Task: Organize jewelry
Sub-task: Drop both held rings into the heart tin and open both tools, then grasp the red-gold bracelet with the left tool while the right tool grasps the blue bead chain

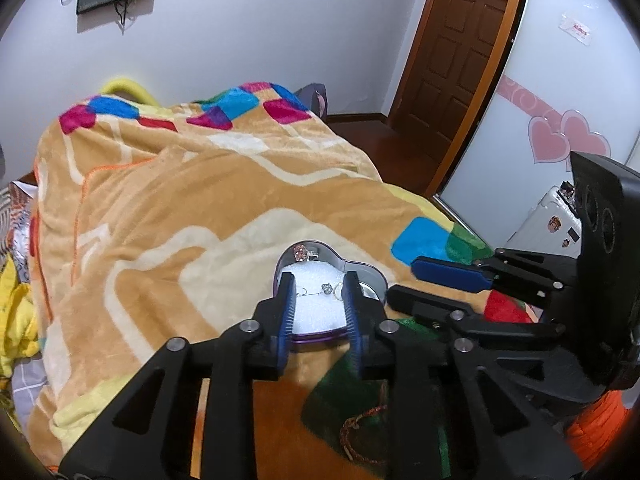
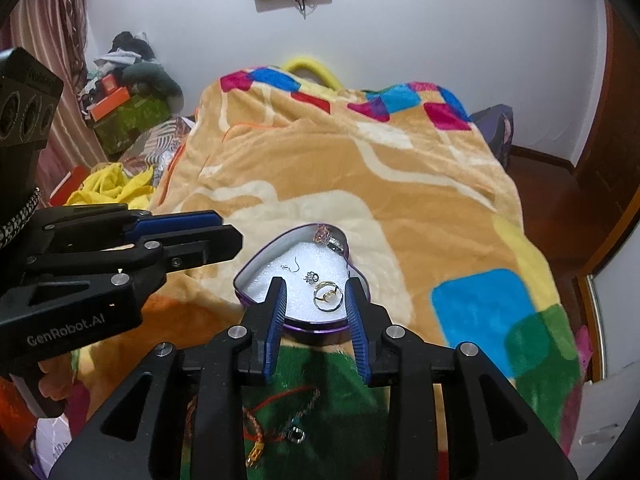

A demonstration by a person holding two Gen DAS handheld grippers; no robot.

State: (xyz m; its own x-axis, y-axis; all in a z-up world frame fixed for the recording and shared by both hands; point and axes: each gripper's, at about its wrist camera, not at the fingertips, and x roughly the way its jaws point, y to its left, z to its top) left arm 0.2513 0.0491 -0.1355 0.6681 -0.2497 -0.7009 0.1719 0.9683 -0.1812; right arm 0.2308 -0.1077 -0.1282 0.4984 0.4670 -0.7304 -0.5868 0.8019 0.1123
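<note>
Heart-shaped metal tin point(image 2: 320, 330) lined with white foam on a plush blanket point(image 2: 360, 168), both claws point(image 1: 319, 280) point(image 2: 314, 284) hovering near it, fingers apart

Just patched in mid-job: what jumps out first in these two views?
The heart-shaped tin, open on the patchwork blanket, sits centre frame with a pearl ring and small earrings on its white foam. Both the left gripper and right gripper hover open before it, empty.
</note>
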